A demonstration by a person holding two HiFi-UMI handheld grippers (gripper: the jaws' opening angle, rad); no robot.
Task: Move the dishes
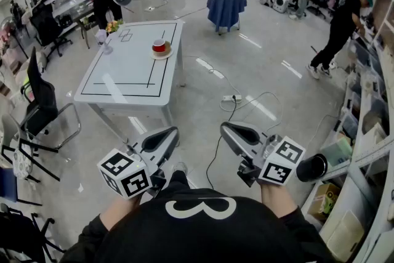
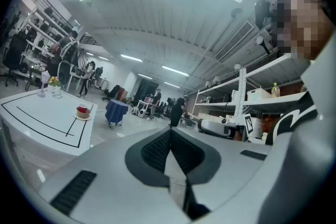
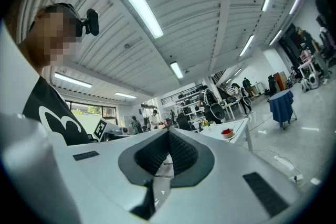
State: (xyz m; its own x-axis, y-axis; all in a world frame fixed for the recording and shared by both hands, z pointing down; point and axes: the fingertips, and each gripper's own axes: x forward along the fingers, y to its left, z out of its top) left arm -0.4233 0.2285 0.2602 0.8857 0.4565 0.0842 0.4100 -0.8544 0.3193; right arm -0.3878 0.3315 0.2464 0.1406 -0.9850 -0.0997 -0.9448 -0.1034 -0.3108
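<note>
A red cup on a tan saucer [image 1: 161,48] stands near the right edge of a white table [image 1: 123,74] marked with black lines, well ahead of me. That cup shows small in the left gripper view [image 2: 82,111] and in the right gripper view [image 3: 227,132]. A small vase of flowers [image 1: 108,32] stands at the table's far left corner. My left gripper [image 1: 167,133] and right gripper [image 1: 229,129] are held side by side in front of my body, far short of the table. Both are shut with nothing in them [image 2: 169,136] [image 3: 168,148].
A round table draped in blue [image 1: 225,6] stands beyond the white table. Black chairs [image 1: 43,101] line the left side. Shelving [image 1: 363,132] runs along the right. A cable and power strip [image 1: 231,97] lie on the floor between me and the table. Several people stand about.
</note>
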